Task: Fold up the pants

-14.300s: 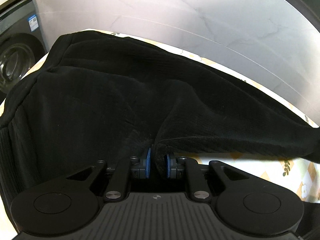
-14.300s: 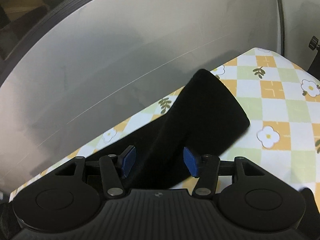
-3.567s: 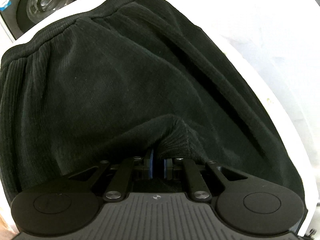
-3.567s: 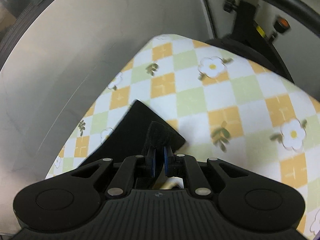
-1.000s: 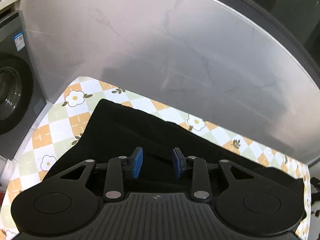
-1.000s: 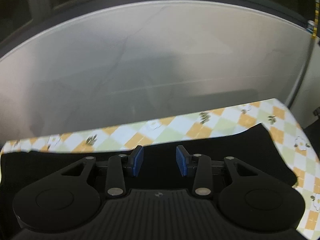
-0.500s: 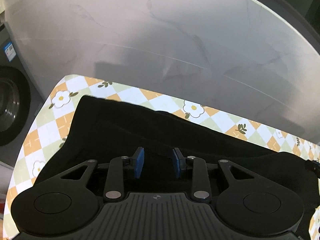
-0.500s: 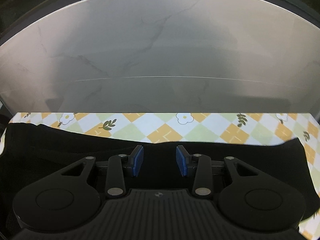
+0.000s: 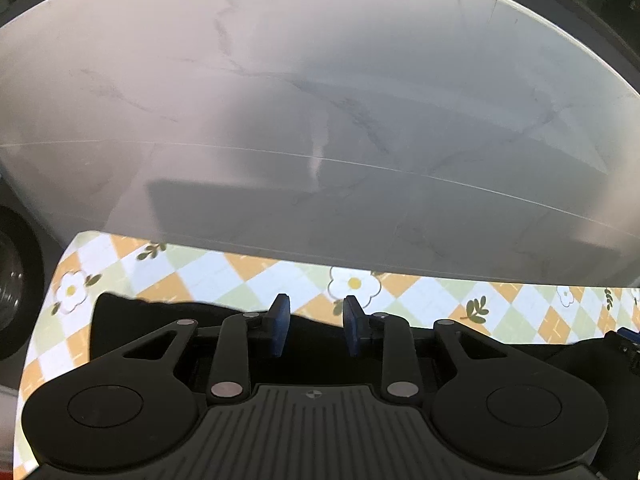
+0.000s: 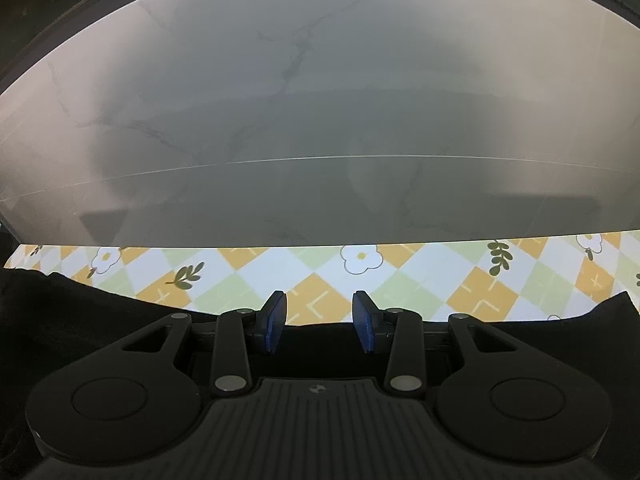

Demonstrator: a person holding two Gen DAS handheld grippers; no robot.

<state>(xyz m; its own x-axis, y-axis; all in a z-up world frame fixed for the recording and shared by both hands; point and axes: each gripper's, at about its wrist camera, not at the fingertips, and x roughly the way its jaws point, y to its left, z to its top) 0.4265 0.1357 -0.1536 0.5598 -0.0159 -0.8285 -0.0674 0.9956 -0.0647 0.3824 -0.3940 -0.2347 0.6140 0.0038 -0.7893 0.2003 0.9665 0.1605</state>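
Pants (image 10: 100, 320), black, lay flat on the checked tablecloth (image 10: 400, 276). We found both claws released since the earlier pinches: left gripper (image 9: 314, 328) and right gripper (image 10: 319, 326) hung parted, empty, at the far edge. We judged one fold laid, another due.

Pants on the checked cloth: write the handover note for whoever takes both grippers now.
Left gripper: open, holding nothing, over the far edge of the pants.
Right gripper: open, holding nothing, over the same far edge.
Pants: flat in a long black strip on the tablecloth, along the wall.
Done: laid out long and narrow.
Left: probably grip and fold across the length.
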